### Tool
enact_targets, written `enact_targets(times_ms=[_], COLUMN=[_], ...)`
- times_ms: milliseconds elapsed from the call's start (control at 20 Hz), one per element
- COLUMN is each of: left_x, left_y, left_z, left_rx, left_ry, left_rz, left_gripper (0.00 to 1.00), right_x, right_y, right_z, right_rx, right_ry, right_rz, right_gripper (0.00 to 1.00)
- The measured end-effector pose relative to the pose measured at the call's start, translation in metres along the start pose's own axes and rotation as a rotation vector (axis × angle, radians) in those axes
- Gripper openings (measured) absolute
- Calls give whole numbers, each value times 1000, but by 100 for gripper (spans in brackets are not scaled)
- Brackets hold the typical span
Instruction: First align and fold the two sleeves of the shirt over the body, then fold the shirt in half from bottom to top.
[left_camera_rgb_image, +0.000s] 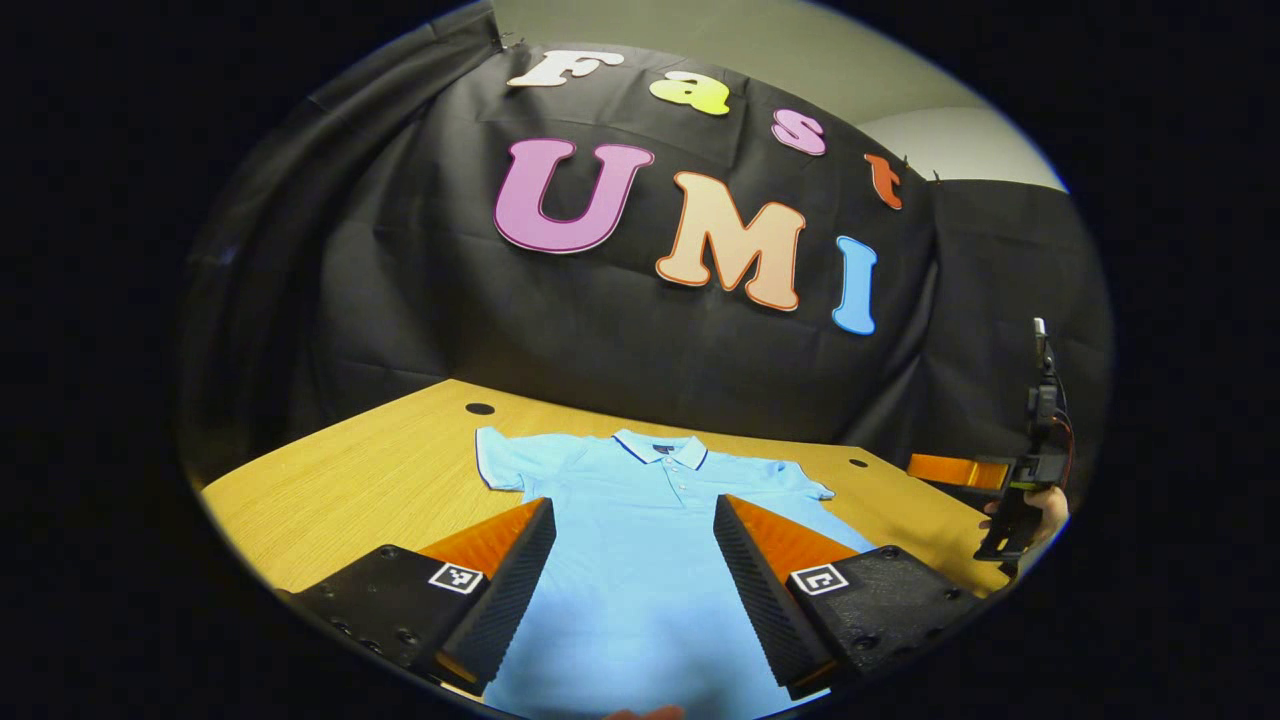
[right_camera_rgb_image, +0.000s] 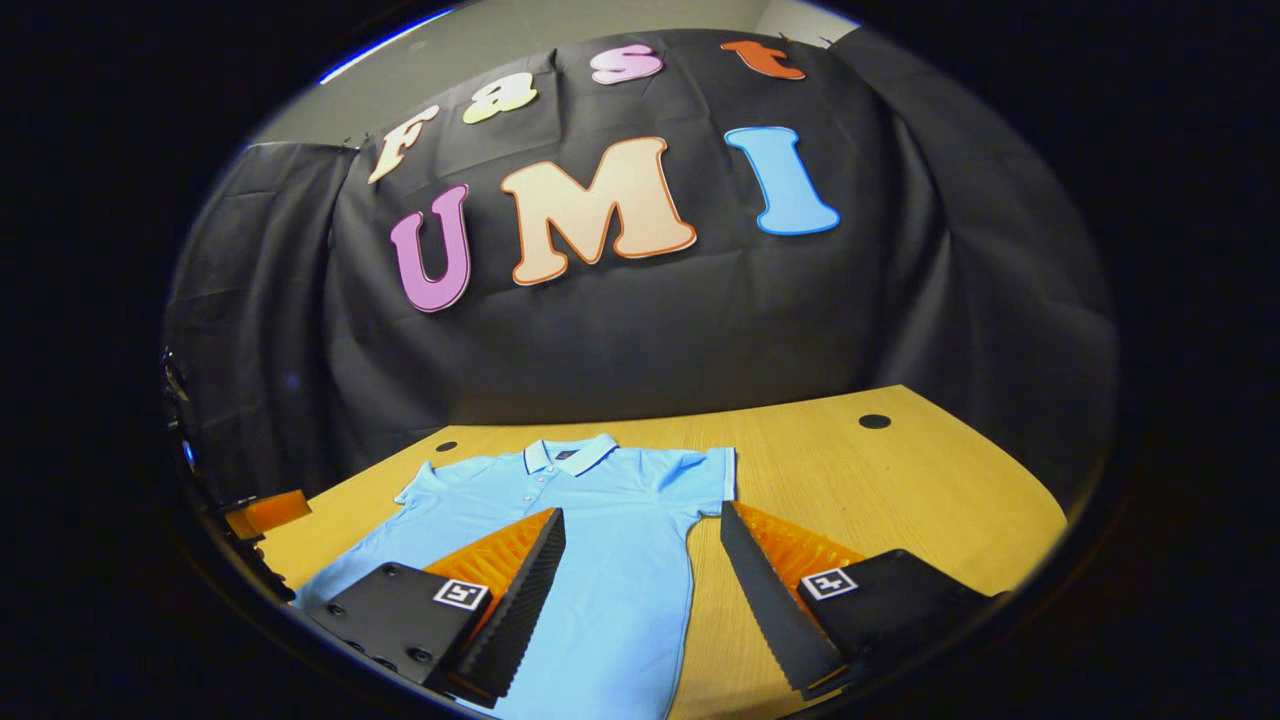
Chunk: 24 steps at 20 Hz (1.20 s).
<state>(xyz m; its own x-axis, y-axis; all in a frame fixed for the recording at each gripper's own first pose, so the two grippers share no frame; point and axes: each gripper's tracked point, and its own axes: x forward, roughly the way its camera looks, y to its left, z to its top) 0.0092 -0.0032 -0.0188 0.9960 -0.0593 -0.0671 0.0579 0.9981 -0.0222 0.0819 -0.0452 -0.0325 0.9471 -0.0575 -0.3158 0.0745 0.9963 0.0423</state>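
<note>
— Holding both grippers spread apart and gripping nothing: my left gripper (left_camera_rgb_image: 634, 560) above the light-blue short-sleeved polo shirt (left_camera_rgb_image: 650, 520), my right gripper (right_camera_rgb_image: 642, 575) above its side edge.

— Any readable writing?

— None; the shirt lies flat, sleeves unfolded, on the wooden table (right_camera_rgb_image: 900, 490).

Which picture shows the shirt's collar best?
The left gripper view: the light blue polo shirt's dark-trimmed collar sits centred, facing the camera. The right gripper view shows the collar too, off to the left and angled.
</note>
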Motion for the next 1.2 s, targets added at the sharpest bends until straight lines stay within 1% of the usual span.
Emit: enact_targets(times_ms=[150,250,300,350,400,450,500,550,600,650,700,750,900,1150,1200], left_x=[1,2,2,4,4,3,3,4,5,4,5,6,7,8,8], left_y=[2,-1,-1,-1,0,1,3,2,1,0,-2,-2,1,6,8], left_z=[-2,-7,-8,-10,-10,-9,-9,-9,-10,-12,-13,-15,-16,-14,-16], left_rx=[-22,-36,-40,-46,-51,-52,-49,-47,-49,-52,-55,-58,-63,-58,-61], left_ry=[2,21,29,35,36,32,31,31,33,39,44,48,57,53,56], left_rz=[0,-14,-18,-18,-18,-16,-12,-11,-13,-22,-28,-31,-27,-17,-16], left_gripper=[95,95,95,95,95,95,95,95,95,95,95,95,95,95,95], right_x=[35,63,76,90,103,117,129,139,149,157,164,171,183,192,193], right_y=[-12,-24,-28,-33,-37,-40,-43,-47,-52,-56,-60,-64,-76,-80,-79], right_z=[4,3,-1,-6,-16,-23,-28,-33,-38,-40,-43,-45,-55,-70,-72], right_rx=[-95,-136,-144,-146,-151,-149,-142,-136,-129,-122,-114,-103,-98,-102,-94], right_ry=[72,134,174,212,253,286,311,333,351,367,381,389,419,444,447], right_rz=[-45,-84,-95,-108,-114,-118,-123,-135,-150,-164,-181,-194,-235,-245,-243], right_gripper=[97,97,97,94,97,97,94,97,94,97,97,94,94,94,97])
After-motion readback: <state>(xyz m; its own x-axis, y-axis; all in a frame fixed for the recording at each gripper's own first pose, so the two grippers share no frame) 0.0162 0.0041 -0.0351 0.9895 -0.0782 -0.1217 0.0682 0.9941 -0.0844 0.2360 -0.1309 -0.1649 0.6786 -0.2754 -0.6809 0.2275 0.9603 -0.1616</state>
